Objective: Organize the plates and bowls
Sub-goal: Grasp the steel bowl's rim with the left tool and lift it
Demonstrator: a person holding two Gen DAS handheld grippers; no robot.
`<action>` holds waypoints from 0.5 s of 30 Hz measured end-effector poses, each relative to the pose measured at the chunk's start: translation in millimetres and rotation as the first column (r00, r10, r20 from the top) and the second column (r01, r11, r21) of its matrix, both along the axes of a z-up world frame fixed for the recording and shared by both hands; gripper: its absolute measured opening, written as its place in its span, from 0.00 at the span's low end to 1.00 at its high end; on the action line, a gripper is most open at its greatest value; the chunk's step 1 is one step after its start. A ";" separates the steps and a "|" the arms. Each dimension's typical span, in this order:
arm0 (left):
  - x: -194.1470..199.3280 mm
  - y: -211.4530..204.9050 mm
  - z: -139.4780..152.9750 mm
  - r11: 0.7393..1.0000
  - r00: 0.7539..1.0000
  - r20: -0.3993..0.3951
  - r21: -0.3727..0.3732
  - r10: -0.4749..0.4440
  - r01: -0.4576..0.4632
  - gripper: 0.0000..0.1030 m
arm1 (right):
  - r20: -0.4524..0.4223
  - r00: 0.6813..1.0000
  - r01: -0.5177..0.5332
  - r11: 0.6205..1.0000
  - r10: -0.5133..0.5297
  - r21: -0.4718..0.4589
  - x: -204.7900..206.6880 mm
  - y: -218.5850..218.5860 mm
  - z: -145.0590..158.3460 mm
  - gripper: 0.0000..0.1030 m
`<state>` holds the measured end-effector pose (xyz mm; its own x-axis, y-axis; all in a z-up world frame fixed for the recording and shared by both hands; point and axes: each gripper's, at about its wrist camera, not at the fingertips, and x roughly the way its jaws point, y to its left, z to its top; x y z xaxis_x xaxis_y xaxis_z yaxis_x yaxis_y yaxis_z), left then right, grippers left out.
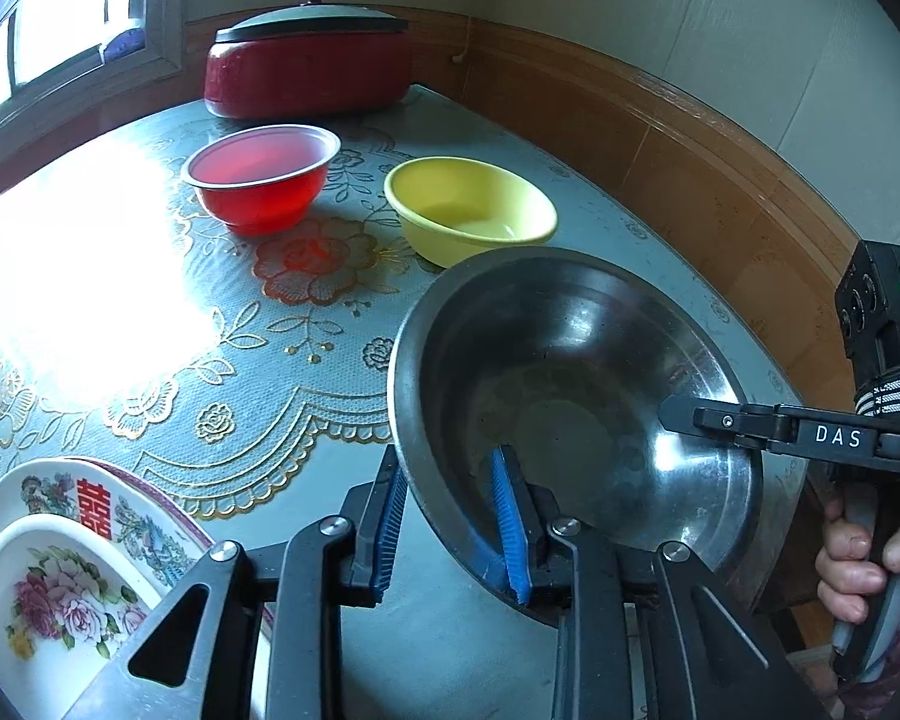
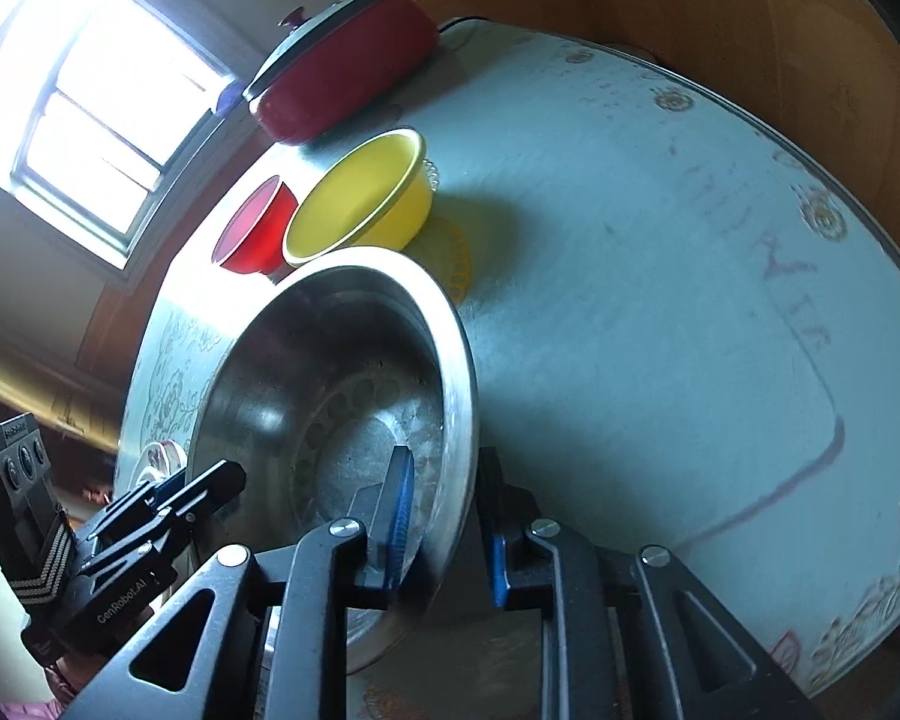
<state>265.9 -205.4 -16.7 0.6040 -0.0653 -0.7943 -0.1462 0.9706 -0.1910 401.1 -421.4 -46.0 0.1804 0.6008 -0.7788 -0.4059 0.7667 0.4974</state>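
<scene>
A steel bowl point(image 1: 570, 372) point(image 2: 330, 396) sits on the table near its front edge. My left gripper point(image 1: 450, 528) straddles the bowl's near-left rim, one blue pad point(image 1: 510, 516) inside against the wall and the other outside, slightly parted from it. My right gripper point(image 2: 450, 528) straddles the right rim with small gaps on both sides of its pads, so it is open. A red bowl point(image 1: 264, 180) point(image 2: 252, 234) and a yellow bowl point(image 1: 468, 210) point(image 2: 354, 198) stand behind. A small floral plate point(image 1: 60, 600) lies on a larger plate point(image 1: 102, 510) at the front left.
A red lidded pot point(image 1: 306, 72) point(image 2: 342, 78) stands at the table's back edge under the window. The patterned tablecloth point(image 1: 240, 360) shows strong glare at the left. A wood-panelled wall runs along the right. A hand point(image 1: 858, 558) holds the right gripper's handle.
</scene>
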 end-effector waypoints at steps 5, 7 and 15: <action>1.4 -5.2 -1.2 0.999 0.999 -0.001 0.005 -0.044 0.044 0.28 | 0.000 0.999 0.042 0.999 -0.042 0.002 -9.8 -4.1 -0.6 0.20; 1.1 -6.4 -1.3 0.998 0.998 0.001 0.003 -0.060 0.060 0.27 | 0.041 0.997 0.063 0.998 -0.062 -0.022 -15.4 -3.6 1.6 0.18; -1.9 -2.2 0.0 0.998 0.998 -0.012 0.021 -0.063 0.063 0.25 | 0.134 0.991 0.022 0.993 -0.006 -0.115 -31.2 8.8 8.1 0.14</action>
<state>264.0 -207.6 -16.6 0.5899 -0.0859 -0.8029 -0.0871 0.9817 -0.1691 369.9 -412.6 -37.9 0.2948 0.5041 -0.8118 -0.4513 0.8223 0.3467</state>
